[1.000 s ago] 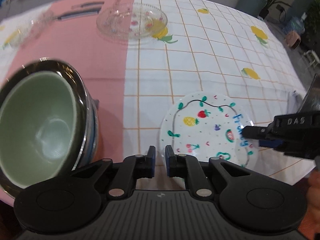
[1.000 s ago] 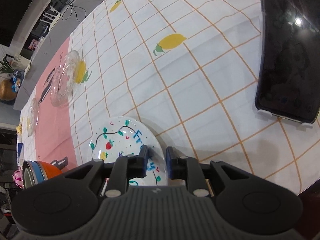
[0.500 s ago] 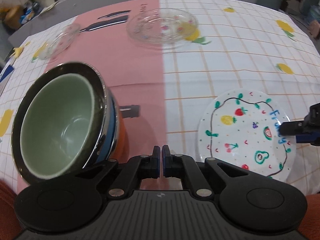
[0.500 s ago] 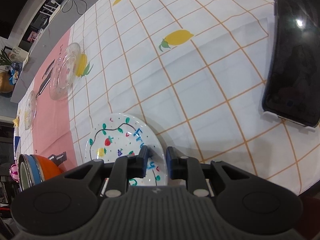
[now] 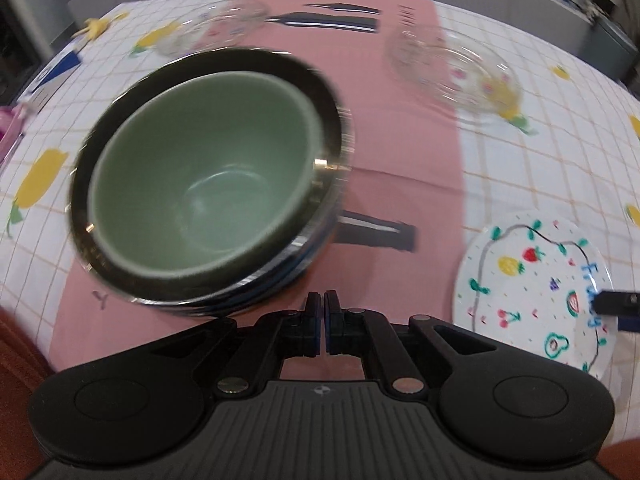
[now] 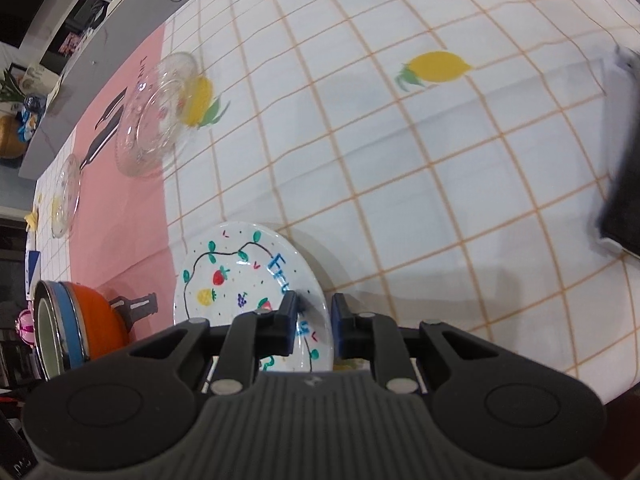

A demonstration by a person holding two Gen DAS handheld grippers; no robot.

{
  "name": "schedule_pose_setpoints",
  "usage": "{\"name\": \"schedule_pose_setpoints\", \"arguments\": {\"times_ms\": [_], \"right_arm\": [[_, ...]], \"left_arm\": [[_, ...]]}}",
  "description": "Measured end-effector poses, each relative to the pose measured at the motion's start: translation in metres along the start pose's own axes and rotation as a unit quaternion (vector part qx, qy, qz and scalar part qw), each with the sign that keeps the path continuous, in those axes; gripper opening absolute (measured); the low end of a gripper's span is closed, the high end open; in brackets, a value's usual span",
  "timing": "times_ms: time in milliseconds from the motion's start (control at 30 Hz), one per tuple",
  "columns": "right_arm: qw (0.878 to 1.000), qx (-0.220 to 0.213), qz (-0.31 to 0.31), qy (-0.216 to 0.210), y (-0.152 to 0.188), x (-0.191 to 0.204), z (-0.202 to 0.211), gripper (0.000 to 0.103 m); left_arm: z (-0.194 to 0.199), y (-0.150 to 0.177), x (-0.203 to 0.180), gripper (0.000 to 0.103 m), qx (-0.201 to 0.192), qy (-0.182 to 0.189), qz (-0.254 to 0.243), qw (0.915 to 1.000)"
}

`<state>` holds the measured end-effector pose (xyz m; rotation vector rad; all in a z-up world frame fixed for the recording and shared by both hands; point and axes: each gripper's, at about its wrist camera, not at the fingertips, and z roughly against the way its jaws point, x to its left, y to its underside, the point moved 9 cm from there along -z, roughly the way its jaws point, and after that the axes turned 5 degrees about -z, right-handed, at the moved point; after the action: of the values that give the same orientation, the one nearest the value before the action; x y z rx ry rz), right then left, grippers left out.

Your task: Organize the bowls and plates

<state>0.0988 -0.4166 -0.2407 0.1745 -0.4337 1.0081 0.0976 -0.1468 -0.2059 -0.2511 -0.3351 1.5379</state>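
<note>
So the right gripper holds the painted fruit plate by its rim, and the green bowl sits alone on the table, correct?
Not alone: the green bowl is nested in a stack of bowls, as the left wrist view shows. The right gripper does hold the painted fruit plate by its rim.

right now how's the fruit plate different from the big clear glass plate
The fruit plate is opaque white with painted fruit and blue lettering; the glass plate is see-through. The fruit plate's rim sits between the right claw's jaws; the glass plate lies untouched, farther off, straddling the pink strip. Both are round and empty.
</note>
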Motion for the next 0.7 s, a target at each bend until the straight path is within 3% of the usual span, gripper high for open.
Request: {"name": "schedule_pose_setpoints", "arguments": {"times_ms": [167,333,433,700], "right_arm": [[1.000,-0.001,0.016,0.010,0.003,0.016,-0.004,0.016],[0.999,-0.001,0.028,0.027,0.003,0.020,-0.008,0.019],[0.999,0.003,0.030,0.037,0.003,0.019,-0.012,0.019],[0.997,0.004,0.048,0.054,0.005,0.022,-0.014,0.019]], "left_arm": [[0.004,-0.002,0.012,0.007,-0.003,0.024,0.016,0.9996],[0.016,-0.001,-0.006,0.008,-0.009,0.107,0.018,0.9941],[0.019,-0.001,-0.017,0.018,-0.006,0.147,0.026,0.9887],[0.006,0.009,-0.035,0.020,0.025,0.181,0.034,0.9825]]}}
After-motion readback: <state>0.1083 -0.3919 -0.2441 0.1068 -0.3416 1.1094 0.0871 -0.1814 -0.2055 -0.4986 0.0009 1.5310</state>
